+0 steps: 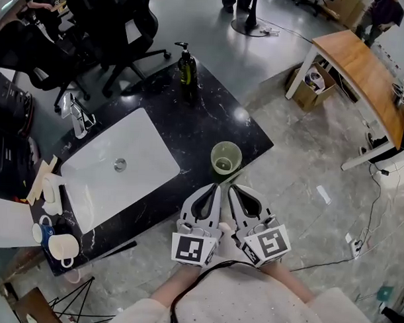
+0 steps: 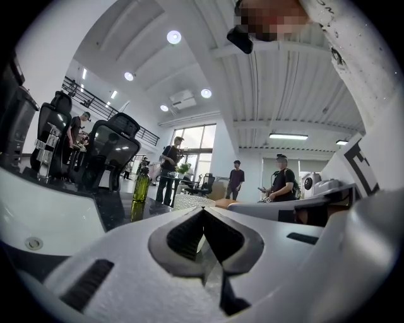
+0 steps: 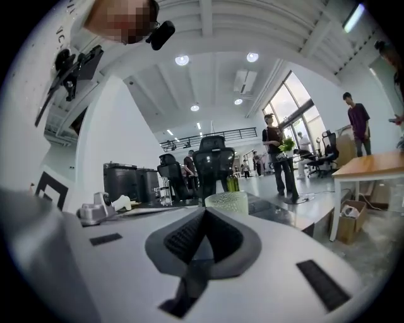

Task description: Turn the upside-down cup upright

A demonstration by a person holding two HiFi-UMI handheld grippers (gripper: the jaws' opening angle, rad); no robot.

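Note:
A pale green translucent cup (image 1: 226, 157) stands with its mouth up near the front right edge of the black marble counter (image 1: 210, 121). My left gripper (image 1: 216, 186) and right gripper (image 1: 231, 188) lie side by side just in front of the cup, both pointing at it, both shut with nothing between the jaws. In the left gripper view the cup (image 2: 192, 200) peeks over the closed left gripper (image 2: 203, 209). The right gripper view shows the cup (image 3: 228, 202) just beyond the closed tip of the right gripper (image 3: 205, 212).
A white sink (image 1: 140, 142) with a faucet (image 1: 74, 116) is set into the counter at left. A green soap bottle (image 1: 187, 67) stands at the back edge. Mugs (image 1: 60, 245) sit at the near left corner. Office chairs (image 1: 121, 22) and a wooden table (image 1: 364, 70) stand beyond.

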